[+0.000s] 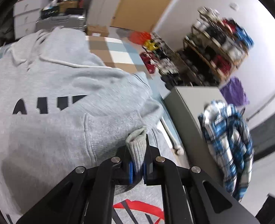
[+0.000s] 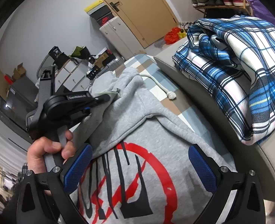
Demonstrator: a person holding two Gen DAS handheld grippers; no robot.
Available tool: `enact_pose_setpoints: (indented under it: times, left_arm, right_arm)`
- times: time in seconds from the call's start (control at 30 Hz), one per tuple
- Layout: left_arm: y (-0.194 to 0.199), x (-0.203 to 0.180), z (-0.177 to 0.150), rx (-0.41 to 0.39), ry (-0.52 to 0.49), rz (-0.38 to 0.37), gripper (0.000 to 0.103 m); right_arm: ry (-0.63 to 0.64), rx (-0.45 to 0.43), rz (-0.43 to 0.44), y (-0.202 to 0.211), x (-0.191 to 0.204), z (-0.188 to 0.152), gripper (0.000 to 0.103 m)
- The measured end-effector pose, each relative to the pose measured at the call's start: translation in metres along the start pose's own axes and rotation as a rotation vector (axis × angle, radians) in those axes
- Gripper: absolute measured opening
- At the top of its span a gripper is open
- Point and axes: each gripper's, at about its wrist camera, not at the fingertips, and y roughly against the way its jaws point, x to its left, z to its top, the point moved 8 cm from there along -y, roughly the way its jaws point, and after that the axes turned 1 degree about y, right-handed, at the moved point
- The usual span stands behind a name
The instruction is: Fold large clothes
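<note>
A grey hoodie with a red and black print lies on a checked cloth. My left gripper is shut on the sleeve's ribbed cuff, and the sleeve is drawn across the body. In the right wrist view a hand holds that left gripper over the hoodie's hood side. My right gripper stands open just above the print, with nothing between its blue pads. The white drawstring knot rests on the checked cloth.
A folded blue plaid shirt sits on a grey ledge right beside the hoodie. Behind are a shoe rack, a wooden door, white drawers and boxes.
</note>
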Motion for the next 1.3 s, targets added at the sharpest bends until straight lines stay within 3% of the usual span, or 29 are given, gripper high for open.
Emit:
enact_pose_setpoints:
  times: [0.13, 0.23, 0.37, 0.43, 0.53, 0.6, 0.67, 0.77, 0.87, 1.0, 1.17, 1.3]
  left_arm:
    - [0.008, -0.018, 0.000, 0.004, -0.015, -0.111, 0.002]
    - [0.007, -0.021, -0.005, 0.044, -0.032, -0.120, 0.002]
    - [0.002, -0.027, -0.027, 0.215, -0.016, -0.238, 0.022]
    - [0.009, -0.023, -0.035, 0.238, -0.045, -0.201, 0.023]
    - [0.037, -0.024, -0.038, 0.218, -0.090, -0.230, 0.026]
    - [0.060, -0.013, -0.035, 0.184, -0.104, -0.195, 0.060]
    - [0.089, 0.008, -0.028, 0.093, -0.101, -0.134, 0.069]
    - [0.109, 0.053, -0.022, 0.024, -0.073, -0.024, 0.069]
    - [0.118, 0.109, -0.025, 0.016, -0.012, 0.083, 0.069]
    - [0.108, 0.162, -0.034, 0.028, 0.100, 0.155, 0.069]
    - [0.083, 0.191, -0.059, 0.084, 0.209, 0.156, 0.069]
    - [0.070, 0.183, -0.067, 0.052, 0.125, 0.211, 0.069]
  right_arm:
    - [-0.012, 0.013, -0.012, -0.004, -0.005, 0.000, 0.103]
    - [-0.038, 0.024, -0.019, -0.006, -0.011, -0.001, 0.103]
    - [-0.027, 0.031, -0.032, -0.008, -0.011, -0.003, 0.103]
    - [-0.016, 0.034, -0.033, -0.008, -0.008, -0.004, 0.103]
    - [-0.009, 0.042, -0.035, -0.010, -0.006, -0.006, 0.103]
    - [-0.002, 0.045, -0.027, -0.011, -0.004, -0.007, 0.103]
    - [0.012, 0.039, -0.022, -0.011, -0.001, -0.007, 0.103]
    - [0.044, 0.028, -0.018, -0.010, 0.007, -0.008, 0.103]
    - [0.075, 0.026, -0.013, -0.011, 0.016, -0.011, 0.103]
    - [0.116, 0.021, -0.015, -0.013, 0.026, -0.015, 0.103]
    - [0.162, 0.010, -0.011, -0.014, 0.035, -0.019, 0.103]
    - [0.206, 0.012, -0.017, -0.018, 0.040, -0.022, 0.103]
